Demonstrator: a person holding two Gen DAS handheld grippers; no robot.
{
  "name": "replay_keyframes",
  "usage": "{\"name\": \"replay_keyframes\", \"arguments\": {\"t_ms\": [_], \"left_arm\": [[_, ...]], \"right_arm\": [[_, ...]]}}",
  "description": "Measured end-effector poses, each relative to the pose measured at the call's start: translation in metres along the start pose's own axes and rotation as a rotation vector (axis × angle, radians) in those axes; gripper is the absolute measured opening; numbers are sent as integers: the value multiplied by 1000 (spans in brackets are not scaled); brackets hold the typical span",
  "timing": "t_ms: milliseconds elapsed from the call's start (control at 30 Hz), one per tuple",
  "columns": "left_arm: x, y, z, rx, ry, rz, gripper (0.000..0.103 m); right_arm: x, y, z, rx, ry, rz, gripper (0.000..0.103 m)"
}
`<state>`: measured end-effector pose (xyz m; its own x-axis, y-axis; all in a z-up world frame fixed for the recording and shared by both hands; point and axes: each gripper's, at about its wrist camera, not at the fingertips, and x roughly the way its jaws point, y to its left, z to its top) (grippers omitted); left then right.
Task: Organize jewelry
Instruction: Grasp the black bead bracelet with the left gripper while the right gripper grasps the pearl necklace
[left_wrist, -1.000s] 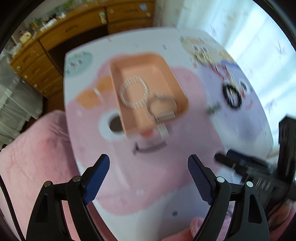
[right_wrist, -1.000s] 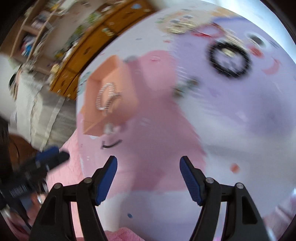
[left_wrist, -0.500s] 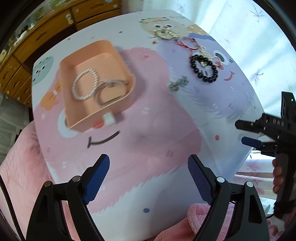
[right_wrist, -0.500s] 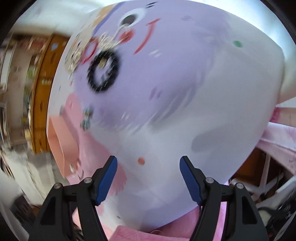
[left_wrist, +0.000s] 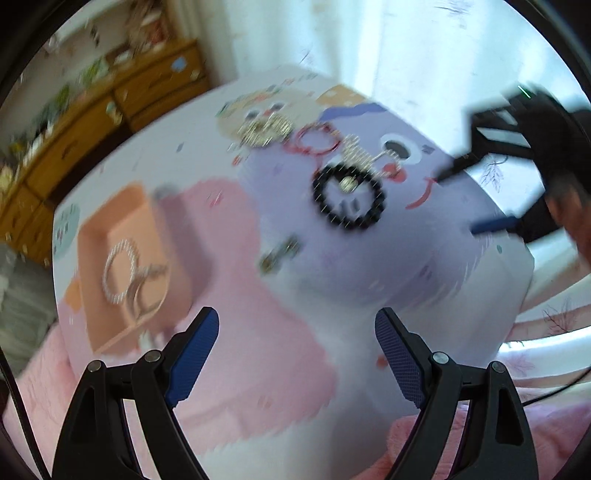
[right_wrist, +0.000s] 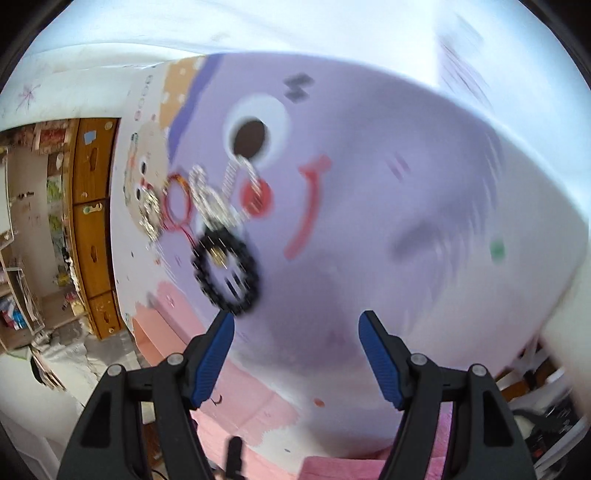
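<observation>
A black bead bracelet (left_wrist: 349, 199) (right_wrist: 225, 271) lies on the purple part of the cartoon-print table (left_wrist: 424, 258). Behind it sit a red cord bracelet (left_wrist: 316, 142) (right_wrist: 177, 206), a silver chain (left_wrist: 360, 153) (right_wrist: 212, 199) and a gold piece (left_wrist: 264, 129). A small brooch (left_wrist: 279, 254) lies nearer the middle. The orange tray (left_wrist: 147, 221) at the left holds two silver bangles (left_wrist: 120, 273). My left gripper (left_wrist: 295, 354) hovers open and empty over the table's near edge. My right gripper (right_wrist: 295, 350) is open and empty, just right of the black bracelet; it shows blurred at the left wrist view's right edge (left_wrist: 491, 199).
A wooden dresser (left_wrist: 85, 136) with clutter on top stands beyond the table's far left. White curtains (left_wrist: 424, 55) hang behind the table. Pink bedding (left_wrist: 40, 376) lies along the near edge. A hand (left_wrist: 576, 229) grips the right tool.
Both views swung right from the tray toward the jewelry pile. The right gripper rolled and came in over the purple area beside the black bracelet. Both jaws kept their width.
</observation>
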<state>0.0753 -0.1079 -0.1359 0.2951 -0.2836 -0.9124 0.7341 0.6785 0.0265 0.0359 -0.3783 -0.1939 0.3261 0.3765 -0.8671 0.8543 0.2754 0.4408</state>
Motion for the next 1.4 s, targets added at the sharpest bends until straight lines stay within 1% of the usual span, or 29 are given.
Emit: {"name": "replay_keyframes", "arguments": {"t_ms": [33,100,200,300,367,400,433,467,500,533,567,633,667,733,767,800,867,933,967,1033,1167,1200,1233,1300,1333,1367,1400], "left_arm": [[2,-7,3,14,-16,5,85],[10,-23,10,34,-42,11,85],[23,-39,21,27,-83,20,85],[38,-53,32,28,-113,43,85],[47,-60,38,35,-140,67,83],[52,-62,41,38,-154,75,80],[58,-65,44,42,-163,77,76],[61,-66,46,44,-165,78,74],[68,-68,49,48,-164,77,70],[72,-69,52,52,-160,76,66],[77,-70,54,56,-157,74,64],[86,-74,59,64,-149,69,58],[90,-75,61,68,-145,67,57],[98,-77,65,81,-131,64,50],[103,-78,67,87,-120,66,49],[105,-80,66,91,-112,64,46],[110,-80,67,91,-88,49,46],[114,-79,67,83,-72,40,45],[116,-79,67,79,-66,38,42],[119,-75,69,64,-61,14,31],[123,-71,73,55,-49,-35,24],[124,-70,74,49,-46,-53,19],[124,-68,75,41,-43,-66,19],[126,-65,76,35,-39,-84,19],[126,-64,77,34,-38,-92,18],[127,-61,78,28,-37,-104,17],[128,-59,80,15,-33,-123,13]], "right_arm": [[-2,10,15,-33,5,-13,70],[-1,25,31,-79,17,-38,70],[9,52,56,-162,60,-93,70],[23,79,72,-289,105,-157,70],[33,96,75,-411,115,-206,70],[37,102,75,-463,114,-226,70],[44,112,75,-543,114,-248,70],[48,117,74,-595,113,-255,70],[53,123,73,-664,111,-269,70],[56,126,73,-702,110,-283,70],[61,130,71,-755,110,-309,70],[68,137,69,-831,112,-343,65],[71,139,69,-847,119,-350,60],[78,143,71,-850,143,-368,52],[80,144,71,-849,152,-372,48],[83,145,71,-851,158,-373,47],[85,150,69,-886,148,-398,44],[90,153,64,-920,161,-438,42],[91,153,63,-929,165,-445,42],[98,154,58,-944,186,-463,42],[105,160,47,-989,182,-531,41],[108,164,42,-1004,180,-537,39],[109,166,39,-1020,177,-538,37],[117,170,30,-1049,161,-591,18],[119,171,27,-1071,149,-621,13],[119,170,25,-1082,147,-625,9],[118,170,25,-1087,154,-607,9]]}}
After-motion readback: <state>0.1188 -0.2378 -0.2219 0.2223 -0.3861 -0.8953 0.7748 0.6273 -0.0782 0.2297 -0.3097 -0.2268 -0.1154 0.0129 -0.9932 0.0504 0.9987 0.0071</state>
